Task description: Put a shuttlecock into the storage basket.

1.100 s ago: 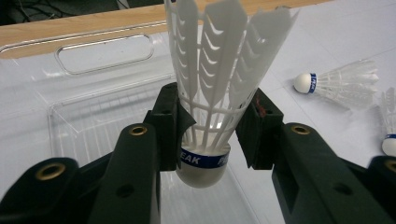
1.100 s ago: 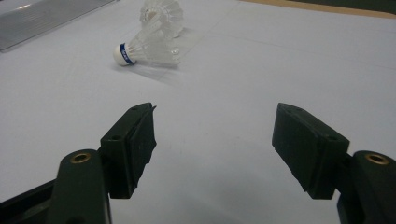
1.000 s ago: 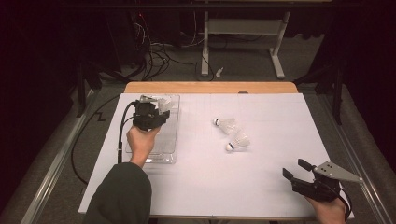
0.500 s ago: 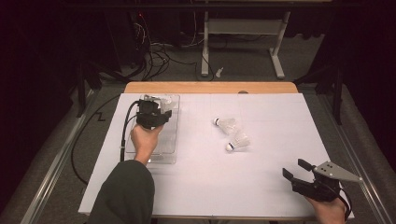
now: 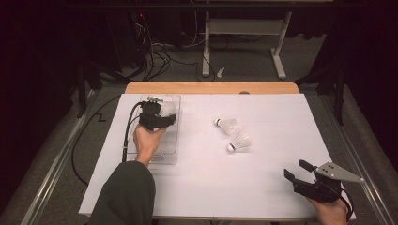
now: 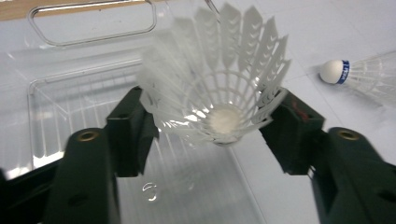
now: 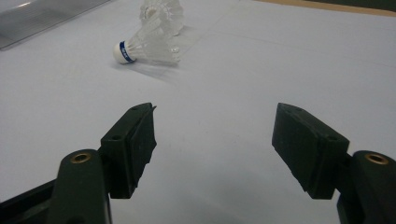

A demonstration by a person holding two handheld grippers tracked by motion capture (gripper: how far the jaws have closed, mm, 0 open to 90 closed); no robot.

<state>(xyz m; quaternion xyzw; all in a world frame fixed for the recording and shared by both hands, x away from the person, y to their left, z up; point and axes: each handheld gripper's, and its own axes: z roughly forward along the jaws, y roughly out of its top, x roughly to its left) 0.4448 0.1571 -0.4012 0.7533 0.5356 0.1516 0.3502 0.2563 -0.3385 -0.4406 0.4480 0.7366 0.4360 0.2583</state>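
Observation:
My left gripper (image 5: 158,114) hangs over the far end of a clear plastic tray (image 5: 169,151). Its jaws have just been opening and now stand wide. A white shuttlecock (image 6: 219,79) sits between them, its open skirt facing the camera and its rim brushing both pads (image 6: 133,126) without being squeezed. Two more shuttlecocks (image 5: 228,125) (image 5: 241,141) lie on the white table sheet at the middle; one with a blue band (image 7: 144,46) is in the right gripper view. My right gripper (image 5: 295,169) (image 7: 212,135) rests open and holding nothing near the front right corner.
The tray (image 6: 70,107) has a looped handle at its far end, close to the wooden table edge (image 5: 211,87). A black cable (image 5: 126,136) trails from the left gripper along the tray's left side. A metal frame and cables stand on the floor beyond the table.
The left hand has edged slightly over the tray's far end. The right gripper has stayed where it was.

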